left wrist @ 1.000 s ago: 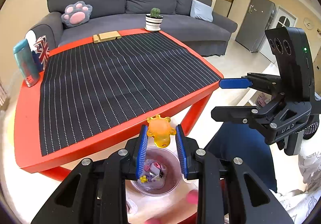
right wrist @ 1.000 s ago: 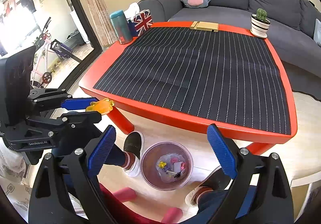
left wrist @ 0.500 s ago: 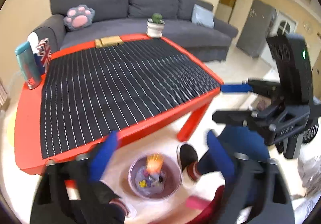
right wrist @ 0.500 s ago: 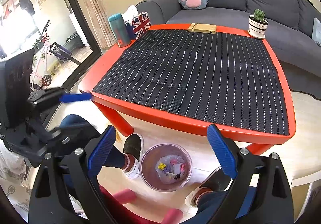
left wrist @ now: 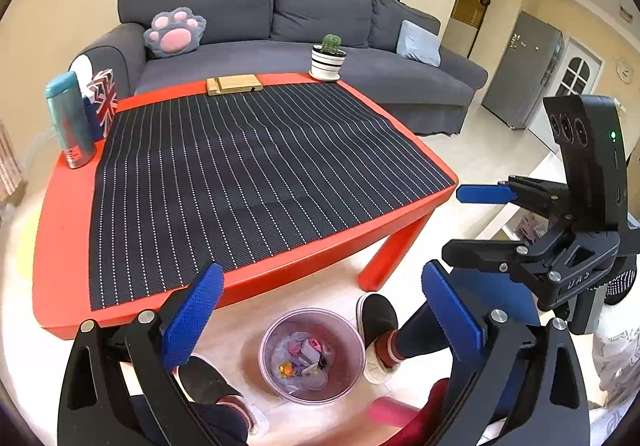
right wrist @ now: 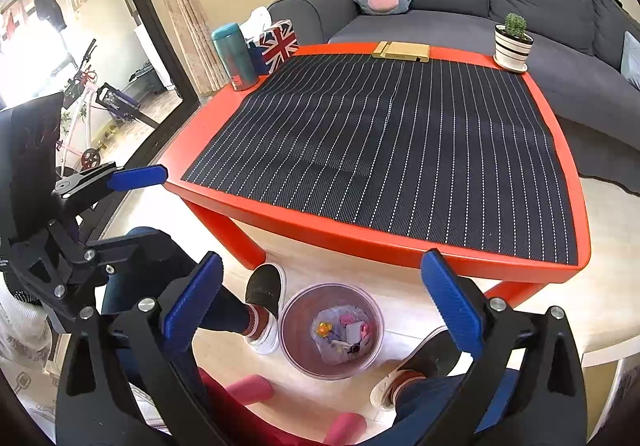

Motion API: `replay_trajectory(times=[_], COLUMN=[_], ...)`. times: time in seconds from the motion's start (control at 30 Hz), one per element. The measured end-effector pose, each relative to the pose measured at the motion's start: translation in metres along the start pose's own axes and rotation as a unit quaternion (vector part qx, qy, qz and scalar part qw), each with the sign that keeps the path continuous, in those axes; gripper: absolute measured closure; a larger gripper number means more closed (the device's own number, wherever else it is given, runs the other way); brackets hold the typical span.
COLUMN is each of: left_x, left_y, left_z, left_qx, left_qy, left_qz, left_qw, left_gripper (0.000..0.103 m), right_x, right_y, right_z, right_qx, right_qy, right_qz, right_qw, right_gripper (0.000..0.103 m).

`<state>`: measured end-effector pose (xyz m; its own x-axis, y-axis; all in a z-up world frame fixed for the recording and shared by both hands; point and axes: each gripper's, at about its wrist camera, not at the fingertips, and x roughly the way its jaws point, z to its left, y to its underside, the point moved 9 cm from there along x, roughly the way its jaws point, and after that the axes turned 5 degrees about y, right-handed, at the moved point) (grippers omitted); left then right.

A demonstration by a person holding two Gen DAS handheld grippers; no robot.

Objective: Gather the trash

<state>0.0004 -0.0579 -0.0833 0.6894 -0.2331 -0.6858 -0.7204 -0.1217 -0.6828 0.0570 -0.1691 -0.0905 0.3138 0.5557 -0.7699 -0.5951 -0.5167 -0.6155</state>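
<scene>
A round clear trash bin [left wrist: 312, 356] stands on the floor in front of the red table [left wrist: 60, 230], between the person's feet. It holds several small pieces of trash, among them a small orange toy [left wrist: 286, 368]. The bin also shows in the right wrist view [right wrist: 332, 330], with the orange toy [right wrist: 323, 329] inside. My left gripper [left wrist: 320, 322] is open and empty, above the bin. My right gripper [right wrist: 320, 310] is open and empty, also above the bin. Each gripper shows at the side of the other's view.
A black striped mat [left wrist: 248, 170] covers the table top. At the table's far side stand a teal bottle [left wrist: 70, 120], a Union Jack tissue box [left wrist: 102, 102], a wooden block [left wrist: 234, 84] and a potted cactus [left wrist: 329, 58]. A grey sofa [left wrist: 280, 30] lies behind.
My left gripper held the orange toy over the bin, then opened wide. The toy dropped and now lies in the bin. My right gripper stayed open.
</scene>
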Motion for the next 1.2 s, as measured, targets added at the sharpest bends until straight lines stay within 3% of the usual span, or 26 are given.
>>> replay_trajectory(times=[0.3,0.8,1.0,1.2], left_x=[-0.004,-0.014,-0.006,-0.005], left_y=[-0.007,-0.056,-0.071,-0.078], left_z=[0.008,0.04,0.045,0.049], left_qx=[-0.013,-0.013,0.001,-0.014], left_qy=[-0.002,-0.06,-0.077,-0.054], left_qz=[-0.005,-0.038,-0.03,-0.034], left_qw=[0.9999,0.9974,0.9966,0.9979], left_gripper=[0.007,0.007,0.006,0.006], right_x=[-0.003,-0.012,-0.013,-0.013], right_y=[-0.013,-0.077,-0.096,-0.101], right_z=[0.0,-0.008,-0.011,-0.011], right_qx=[0.001,-0.01,-0.013,-0.017], right_qy=[0.011,0.026,0.03,0.027], right_qz=[-0.016,-0.064,-0.071,-0.072], right_qw=[1.0,0.998,0.997,0.997], right_gripper=[0.004,0.004,0.004,0.004])
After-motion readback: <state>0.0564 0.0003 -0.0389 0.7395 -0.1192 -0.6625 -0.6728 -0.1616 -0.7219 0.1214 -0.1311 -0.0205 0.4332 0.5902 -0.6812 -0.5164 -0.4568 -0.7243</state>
